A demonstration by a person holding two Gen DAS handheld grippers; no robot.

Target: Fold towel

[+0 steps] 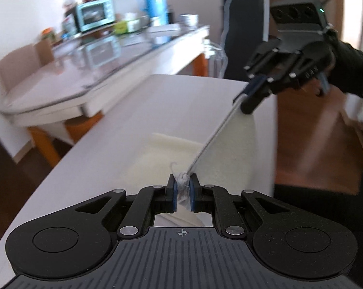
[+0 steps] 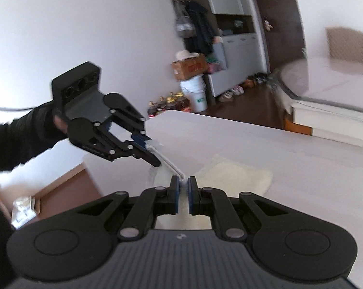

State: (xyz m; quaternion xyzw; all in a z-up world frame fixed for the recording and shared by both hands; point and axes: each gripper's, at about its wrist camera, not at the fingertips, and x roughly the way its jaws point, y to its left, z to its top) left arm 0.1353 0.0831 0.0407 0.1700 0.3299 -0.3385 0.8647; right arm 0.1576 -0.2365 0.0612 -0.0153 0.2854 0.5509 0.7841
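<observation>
A cream towel point(image 1: 219, 154) hangs over the white table point(image 1: 123, 130), its top edge stretched taut between my two grippers; its lower part lies rumpled on the table. My left gripper point(image 1: 183, 187) is shut on one frayed corner of the towel. My right gripper point(image 1: 245, 98) is shut on the other corner, up and to the right. In the right wrist view the right gripper point(image 2: 183, 192) pinches the towel point(image 2: 236, 175), and the left gripper point(image 2: 149, 153) holds the edge to its upper left.
A second white table point(image 1: 68, 89) with a glass top stands at the left, carrying a teal toaster oven point(image 1: 96, 14), a blue flask point(image 1: 153, 0) and clutter. Wooden furniture point(image 1: 311, 130) lies right of the table edge. A cardboard box point(image 2: 189, 67) and white bucket point(image 2: 195, 91) stand by the far wall.
</observation>
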